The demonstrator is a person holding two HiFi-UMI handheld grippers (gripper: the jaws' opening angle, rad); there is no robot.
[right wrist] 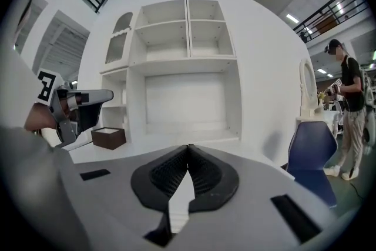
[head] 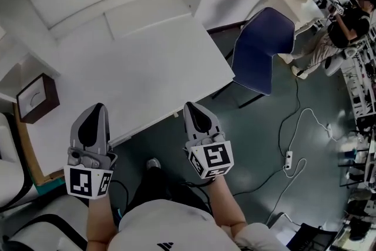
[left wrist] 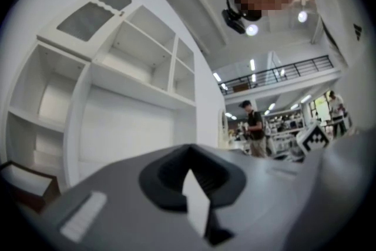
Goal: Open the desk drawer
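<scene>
Drawer face hidden, judged to sit under front edge of bench (head: 147,73), edge running crosswise just ahead of both grippers. Left gripper (head: 98,107) overlaps bench top; right gripper (head: 190,106) just off the edge, likely better placed. Both jaws closed, empty

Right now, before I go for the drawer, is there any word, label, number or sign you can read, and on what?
No words or numbers can be read in any view.
left marker cube: black-and-white square pattern, not text.
right marker cube: the same kind of pattern, not text.
shirt logo: a small dark mark, no letters legible.
</scene>
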